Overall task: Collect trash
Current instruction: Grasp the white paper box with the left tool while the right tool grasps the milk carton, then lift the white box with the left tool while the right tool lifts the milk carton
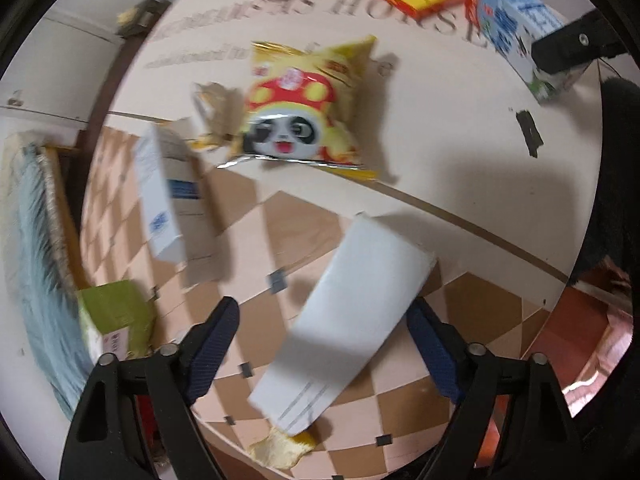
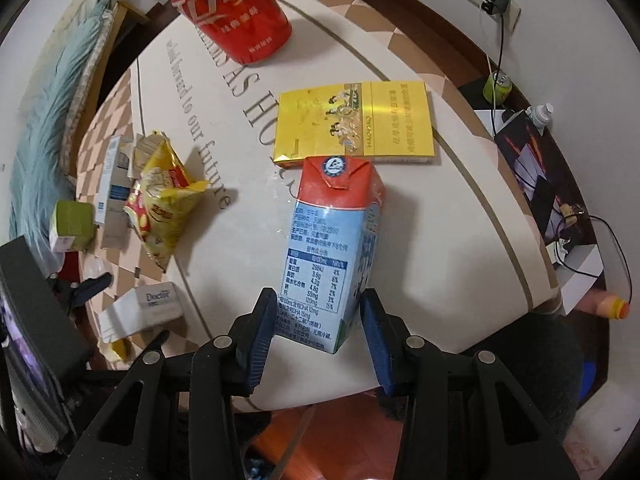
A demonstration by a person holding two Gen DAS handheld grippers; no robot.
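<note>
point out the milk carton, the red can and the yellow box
milk carton [image 2: 320,256], right wrist view, on its nutrition panel
red can [image 2: 236,12], right wrist view, on its printed side
yellow box [image 2: 356,122], right wrist view, on its top face

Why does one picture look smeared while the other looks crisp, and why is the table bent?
Left wrist view: motion blur smears the white box and the panda snack bag, and dark shadows fall to their right. Right wrist view: sharp, so the milk carton label reads clearly, with glare on the yellow box. In both views the fisheye lens curves the table edge.
</note>
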